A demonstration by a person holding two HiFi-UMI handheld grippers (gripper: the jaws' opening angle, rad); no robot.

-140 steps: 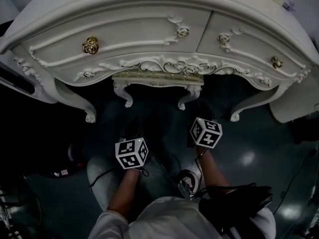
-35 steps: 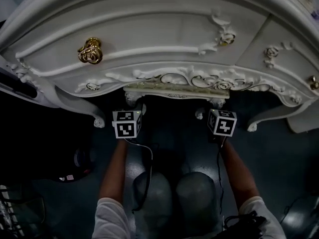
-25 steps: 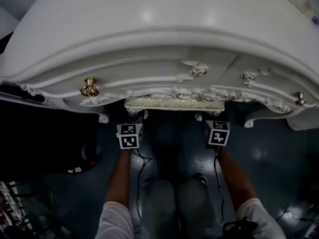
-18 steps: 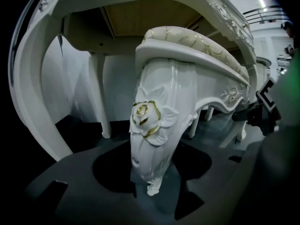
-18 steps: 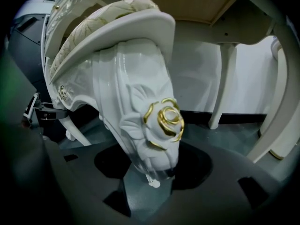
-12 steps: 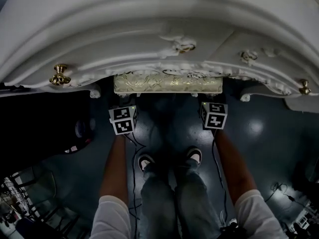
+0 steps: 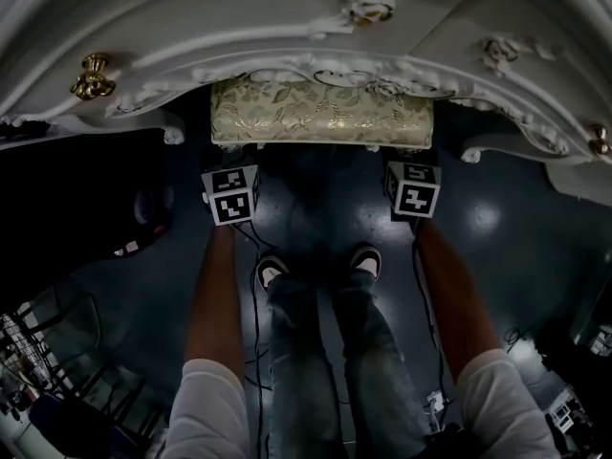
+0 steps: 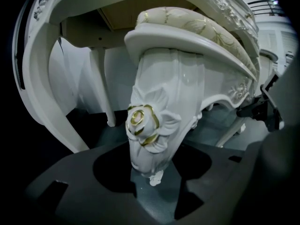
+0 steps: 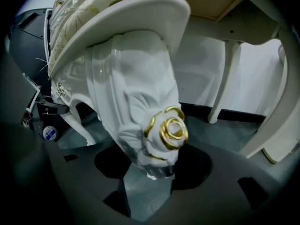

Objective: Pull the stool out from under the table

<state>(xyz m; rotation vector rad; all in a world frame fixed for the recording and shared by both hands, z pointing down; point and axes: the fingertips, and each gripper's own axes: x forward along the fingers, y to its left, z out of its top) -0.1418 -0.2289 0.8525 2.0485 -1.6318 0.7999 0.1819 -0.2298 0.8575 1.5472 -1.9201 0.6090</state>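
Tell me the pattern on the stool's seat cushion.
The seat cushion is cream with a gold leaf-and-flower pattern; the head view shows it best.

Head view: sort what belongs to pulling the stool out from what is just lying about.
For the job:
- stool
- left stool leg, gripped by the left hand-held gripper
- right stool leg, gripped by the right hand-held gripper
- table above the stool

Just lying about:
- gold drawer knob
- loose cable on the floor
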